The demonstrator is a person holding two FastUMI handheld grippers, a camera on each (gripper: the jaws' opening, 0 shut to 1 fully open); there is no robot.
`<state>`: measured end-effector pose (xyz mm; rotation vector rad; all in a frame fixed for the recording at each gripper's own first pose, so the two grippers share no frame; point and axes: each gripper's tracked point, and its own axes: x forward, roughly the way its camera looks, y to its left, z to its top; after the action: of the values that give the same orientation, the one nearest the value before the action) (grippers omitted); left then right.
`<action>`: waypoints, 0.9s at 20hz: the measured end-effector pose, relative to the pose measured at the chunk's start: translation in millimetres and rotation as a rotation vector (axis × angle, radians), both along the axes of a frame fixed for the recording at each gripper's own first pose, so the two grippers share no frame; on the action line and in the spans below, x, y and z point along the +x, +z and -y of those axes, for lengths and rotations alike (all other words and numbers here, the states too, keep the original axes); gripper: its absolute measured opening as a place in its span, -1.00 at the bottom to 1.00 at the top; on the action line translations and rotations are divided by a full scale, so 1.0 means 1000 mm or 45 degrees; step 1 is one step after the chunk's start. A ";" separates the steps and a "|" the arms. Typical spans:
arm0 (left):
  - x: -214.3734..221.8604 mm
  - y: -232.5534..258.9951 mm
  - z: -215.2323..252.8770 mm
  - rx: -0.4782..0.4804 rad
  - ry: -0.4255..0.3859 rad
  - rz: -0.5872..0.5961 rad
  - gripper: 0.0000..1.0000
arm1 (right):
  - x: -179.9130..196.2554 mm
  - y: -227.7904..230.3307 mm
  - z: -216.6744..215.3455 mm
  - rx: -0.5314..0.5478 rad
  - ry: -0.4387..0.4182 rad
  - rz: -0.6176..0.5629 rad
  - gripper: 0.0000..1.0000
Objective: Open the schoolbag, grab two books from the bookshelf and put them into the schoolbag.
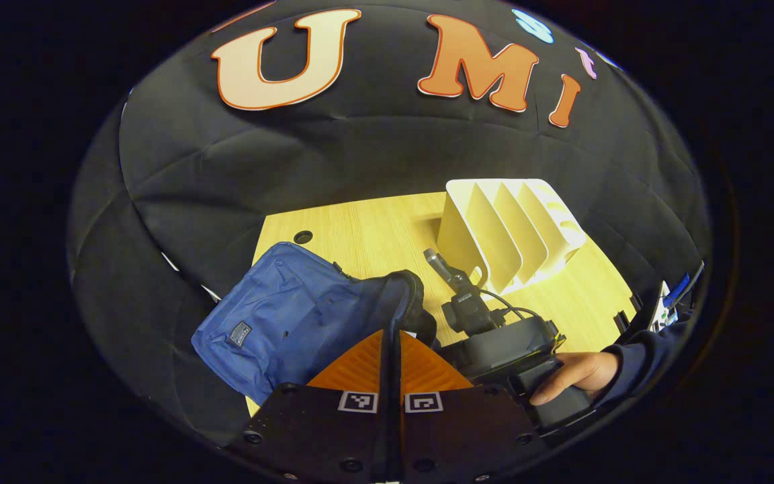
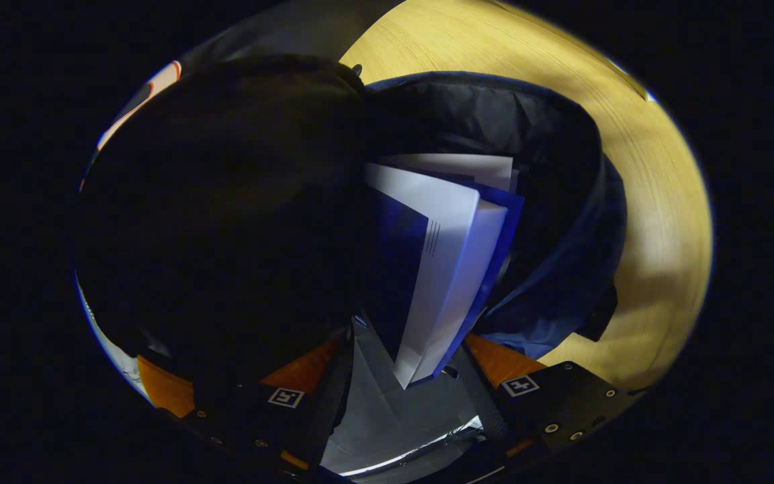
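Right hand-held gripper [image 2: 404,366] gapes wide around book [image 2: 447,269] inside schoolbag [image 2: 562,168]; left hand-held gripper [image 1: 392,356] closed.

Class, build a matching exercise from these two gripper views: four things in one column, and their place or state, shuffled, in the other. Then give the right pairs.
Things
1. schoolbag
2. bookshelf
3. book
4. left gripper

Place or state
A. white, slots empty, standing on the table
B. fingers together, holding nothing
C. blue, lying open on the table
D. partly inside the open bag, between spread fingers

Pairs: 1-C, 2-A, 3-D, 4-B
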<state>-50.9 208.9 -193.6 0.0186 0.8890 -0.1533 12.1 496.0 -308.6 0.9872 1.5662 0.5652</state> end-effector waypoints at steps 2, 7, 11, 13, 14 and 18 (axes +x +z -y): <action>0.002 0.001 -0.003 0.016 0.005 0.009 -0.99 | 0.011 -0.008 -0.001 -0.049 0.007 0.026 0.80; 0.004 0.002 -0.006 0.035 0.025 0.021 -0.99 | 0.013 -0.007 0.002 -0.091 0.050 -0.015 0.78; 0.005 0.003 -0.011 0.035 0.048 0.028 -0.99 | 0.012 0.009 0.027 -0.113 0.043 -0.044 0.81; 0.005 0.001 -0.007 0.019 0.051 0.022 -0.99 | 0.016 0.024 0.044 -0.102 0.044 0.008 0.81; 0.004 -0.001 -0.004 0.008 0.051 0.013 -0.99 | 0.019 0.032 0.050 -0.094 0.032 0.039 0.81; 0.003 -0.012 0.008 0.004 0.046 -0.011 -0.99 | 0.032 0.053 0.096 -0.166 -0.021 0.249 0.81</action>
<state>-48.3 200.8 -205.9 0.0051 0.8977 -0.1182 43.9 399.5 -256.0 0.8204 1.4016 0.5252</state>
